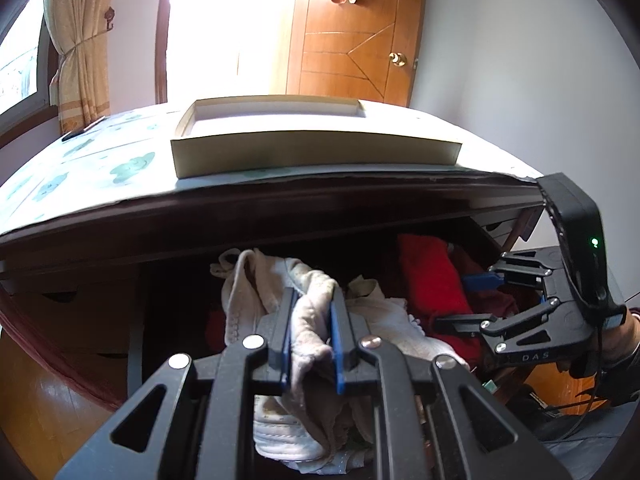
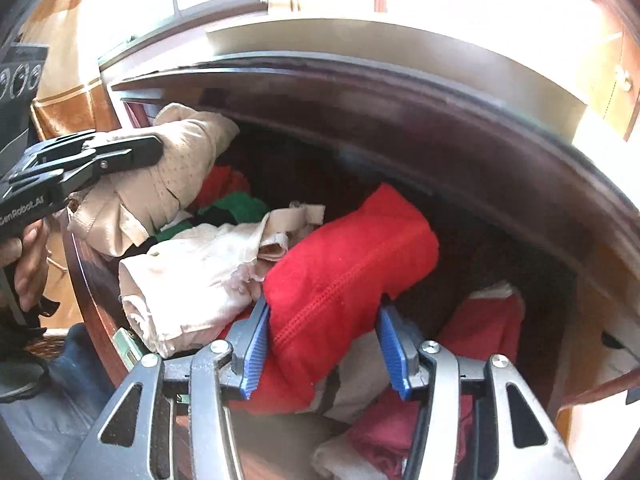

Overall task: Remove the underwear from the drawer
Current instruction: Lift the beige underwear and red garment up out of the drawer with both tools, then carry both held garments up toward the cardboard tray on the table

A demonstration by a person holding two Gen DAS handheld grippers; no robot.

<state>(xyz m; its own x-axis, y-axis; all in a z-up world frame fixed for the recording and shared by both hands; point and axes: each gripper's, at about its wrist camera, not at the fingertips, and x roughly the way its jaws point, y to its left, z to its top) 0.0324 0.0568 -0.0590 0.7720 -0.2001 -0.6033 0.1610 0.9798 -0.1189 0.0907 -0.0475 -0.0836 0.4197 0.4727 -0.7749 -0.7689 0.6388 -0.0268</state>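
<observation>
The open drawer under the desk top is full of crumpled clothes. My left gripper is shut on a beige pair of underwear, which bunches up between its blue pads and hangs just above the pile. The right wrist view shows the same left gripper at the far left, holding that beige cloth. My right gripper has its pads pressed on a folded red pair of underwear, raised a little off the heap. In the left wrist view the right gripper reaches in from the right.
A shallow cream box sits on the patterned desk cover, directly above the drawer. White cloth, green cloth and more red cloth lie in the drawer. A hand holds the left gripper. A wooden door stands behind.
</observation>
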